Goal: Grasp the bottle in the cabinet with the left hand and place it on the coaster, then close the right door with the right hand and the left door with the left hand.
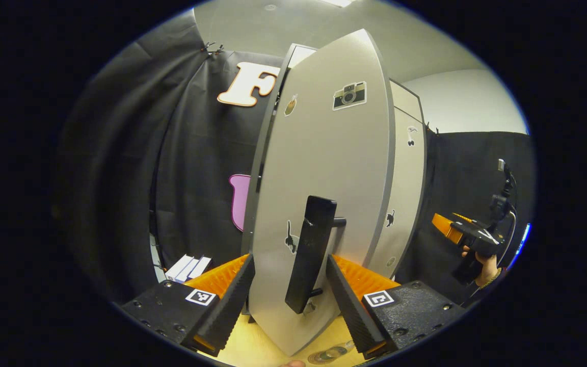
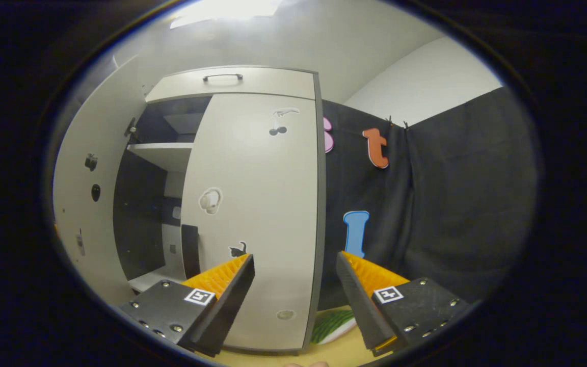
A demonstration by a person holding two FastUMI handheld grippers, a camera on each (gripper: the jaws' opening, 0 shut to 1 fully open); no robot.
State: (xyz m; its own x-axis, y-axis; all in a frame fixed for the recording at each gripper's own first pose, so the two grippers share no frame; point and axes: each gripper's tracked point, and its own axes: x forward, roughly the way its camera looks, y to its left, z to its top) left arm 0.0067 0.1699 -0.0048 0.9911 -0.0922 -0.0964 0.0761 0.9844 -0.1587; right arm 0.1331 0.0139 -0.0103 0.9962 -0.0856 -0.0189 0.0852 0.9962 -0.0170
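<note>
The left door [image 1: 319, 168] stands ajar, its handle [image 1: 310, 255] upright between my left gripper [image 1: 289, 285]'s wide-spread fingers, untouched. My right gripper [image 2: 294, 285] gapes, gripping nothing, before the closed right door [image 2: 252, 204].

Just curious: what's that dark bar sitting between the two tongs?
In the left gripper view, the left door's handle stands between the open left tongs, untouched.

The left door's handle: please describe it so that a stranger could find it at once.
Start at the tall pale cabinet and take its open left door. Low on that door's face, between the left tongs, a dark flat bar handle stands nearly upright. Unlike the small stickers around it, it sticks out on pegs.
</note>
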